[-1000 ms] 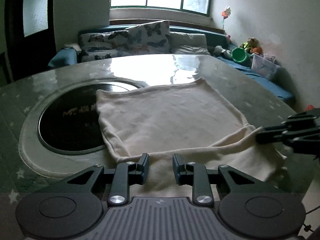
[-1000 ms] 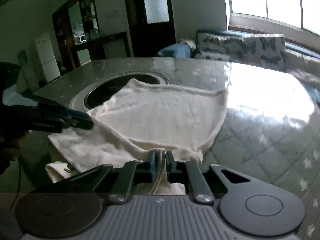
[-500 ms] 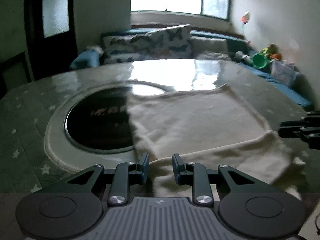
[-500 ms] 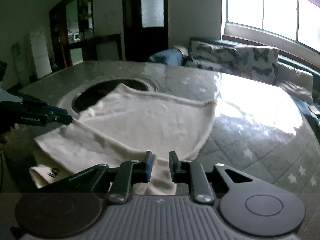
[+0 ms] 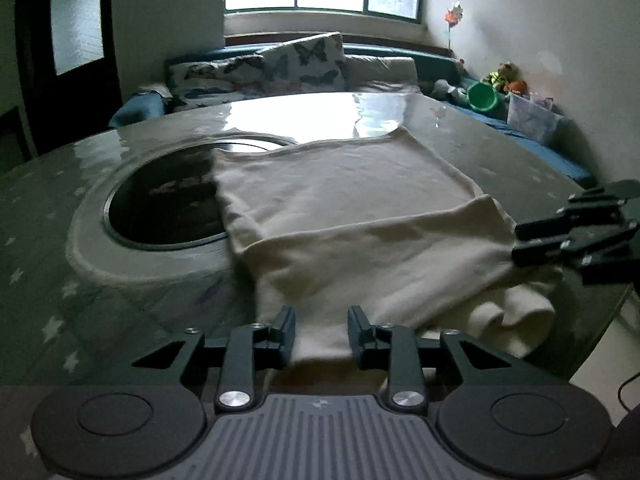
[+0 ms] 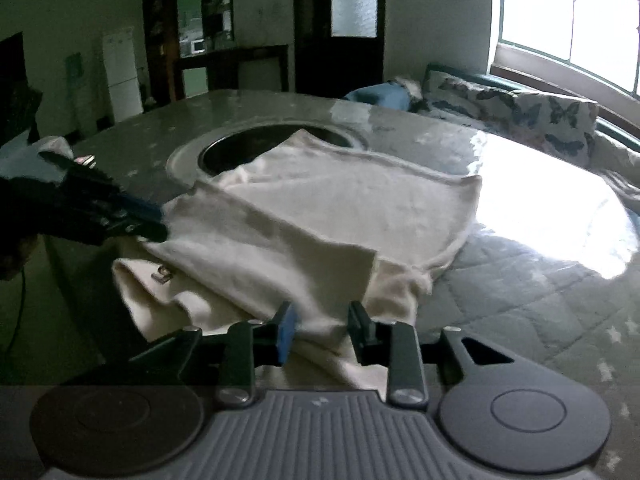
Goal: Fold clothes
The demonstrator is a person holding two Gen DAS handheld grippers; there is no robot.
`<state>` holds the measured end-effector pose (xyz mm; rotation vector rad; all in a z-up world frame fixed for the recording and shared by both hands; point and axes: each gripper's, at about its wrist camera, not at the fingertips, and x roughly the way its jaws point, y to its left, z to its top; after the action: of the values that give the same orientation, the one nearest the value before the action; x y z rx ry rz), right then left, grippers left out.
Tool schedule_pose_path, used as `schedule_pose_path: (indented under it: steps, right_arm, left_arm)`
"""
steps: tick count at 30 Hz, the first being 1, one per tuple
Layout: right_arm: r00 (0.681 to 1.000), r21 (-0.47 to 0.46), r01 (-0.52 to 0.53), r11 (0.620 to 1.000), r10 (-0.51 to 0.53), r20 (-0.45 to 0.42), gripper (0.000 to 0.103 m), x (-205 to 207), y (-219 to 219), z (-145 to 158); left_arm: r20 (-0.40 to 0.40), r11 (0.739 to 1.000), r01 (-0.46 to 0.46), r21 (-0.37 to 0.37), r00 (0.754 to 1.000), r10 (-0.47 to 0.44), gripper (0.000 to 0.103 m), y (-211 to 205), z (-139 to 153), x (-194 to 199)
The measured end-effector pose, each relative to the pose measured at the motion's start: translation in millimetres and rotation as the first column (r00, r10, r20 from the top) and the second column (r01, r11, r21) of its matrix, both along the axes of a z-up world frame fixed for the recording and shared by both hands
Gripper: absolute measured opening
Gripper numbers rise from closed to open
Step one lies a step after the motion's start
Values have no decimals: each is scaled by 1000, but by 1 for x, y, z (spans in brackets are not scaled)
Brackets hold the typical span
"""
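**Cream garment half-folded at the near edge of the desk**

A soft, fleecy cream garment [image 5: 340, 208] lies on a glossy grey desk [image 5: 60, 280] with a quilted, star-printed top. Its far part is spread flat and roughly square, one corner reaching over the dark round inset [image 5: 160, 208] with its raised pale ring. A near band is folded back over it, forming a thick rounded fold, and loose rolls of fabric bunch at the desk's near rim, one carrying a small metal tag [image 6: 162, 274].

The left tongs [image 5: 321, 336] have their jaws opening, cloth lying between the fingers with the pads clear of it. The right tongs [image 6: 321, 330] are likewise opening, fabric between the blue-padded fingers but not pinched.

Beyond the garment the desk surface is bare and shiny toward the window side, giving free room ahead and to the right. A sofa with butterfly cushions [image 5: 304, 60] stands behind the far edge.
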<state>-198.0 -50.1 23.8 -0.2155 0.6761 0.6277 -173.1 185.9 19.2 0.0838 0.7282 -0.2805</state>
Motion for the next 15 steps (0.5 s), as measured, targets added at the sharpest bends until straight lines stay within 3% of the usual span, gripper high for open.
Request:
schedule_pose_path:
  steps: [4,8,15]
  right_arm:
    - [1000,31,-4,1000,4,11,32,-4,-3,7]
    - [1000,8,-6,1000,6,-24,32,1,0,-8]
    - [1000,26,-11,1000,11,25,32,-2,-2,10]
  left_arm:
    - [-3,999,-37,-2,999,37,36,12,-1,-13]
    - [-21,998,-59,-6,998,59,37,18,-5,-18]
    - [47,999,-23,35,999,21,36,14,13,-23]
